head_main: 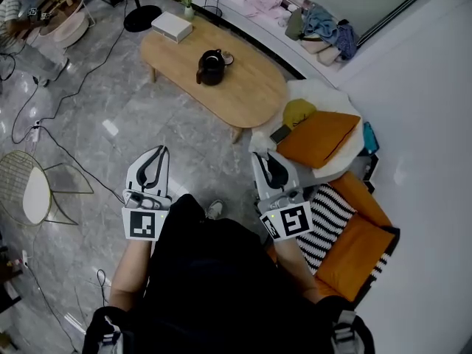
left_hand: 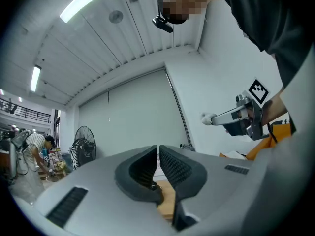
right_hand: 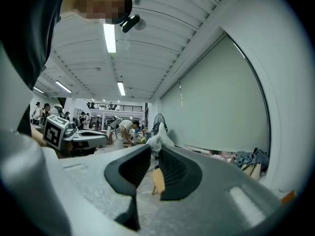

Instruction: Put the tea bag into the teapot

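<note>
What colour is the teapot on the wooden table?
The teapot is black; the head view shows it best.

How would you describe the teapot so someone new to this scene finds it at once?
Look for the long oval wooden table on the grey floor. The teapot stands near its middle. It is round and black, the only dark thing there, unlike the flat white box and the small flower vase at the far end.
</note>
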A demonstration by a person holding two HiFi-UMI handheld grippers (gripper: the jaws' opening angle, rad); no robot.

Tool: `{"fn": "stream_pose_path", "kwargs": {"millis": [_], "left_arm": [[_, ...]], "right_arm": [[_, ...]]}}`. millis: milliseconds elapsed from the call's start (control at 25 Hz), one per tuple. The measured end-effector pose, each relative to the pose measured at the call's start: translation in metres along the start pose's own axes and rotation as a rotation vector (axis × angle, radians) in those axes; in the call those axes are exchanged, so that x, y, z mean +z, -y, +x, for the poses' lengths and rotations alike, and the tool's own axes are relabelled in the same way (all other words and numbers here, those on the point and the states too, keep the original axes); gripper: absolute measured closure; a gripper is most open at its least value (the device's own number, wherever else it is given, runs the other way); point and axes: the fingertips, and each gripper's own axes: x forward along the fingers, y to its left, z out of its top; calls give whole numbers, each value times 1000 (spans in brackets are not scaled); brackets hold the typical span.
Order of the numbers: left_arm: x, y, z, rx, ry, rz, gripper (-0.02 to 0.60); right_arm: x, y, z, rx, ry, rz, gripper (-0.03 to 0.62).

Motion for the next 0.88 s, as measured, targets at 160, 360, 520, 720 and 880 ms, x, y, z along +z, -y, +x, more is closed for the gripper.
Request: {"fn": "stream_pose_path", "kwargs": {"millis": [160, 360, 520, 720, 880], "left_arm": [[-4, -2, 9, 1, 1, -13, 561], [-19, -19, 40, -21, -18, -34, 561], [-33, -43, 82, -59, -11, -56, 561], [-42, -89, 144, -99, -29, -78, 561], [-44, -127, 192, -131, -26, -99, 561]], "right_arm": [[-3, 6, 7, 12, -18, -8, 537], [-12, 22, 37, 13, -52, 3, 537], [-24, 40, 72, -3, -92, 14, 537], [-26, 67, 133, -43, -139, 25, 537], [-18, 85, 187, -73, -157, 23, 537]]}}
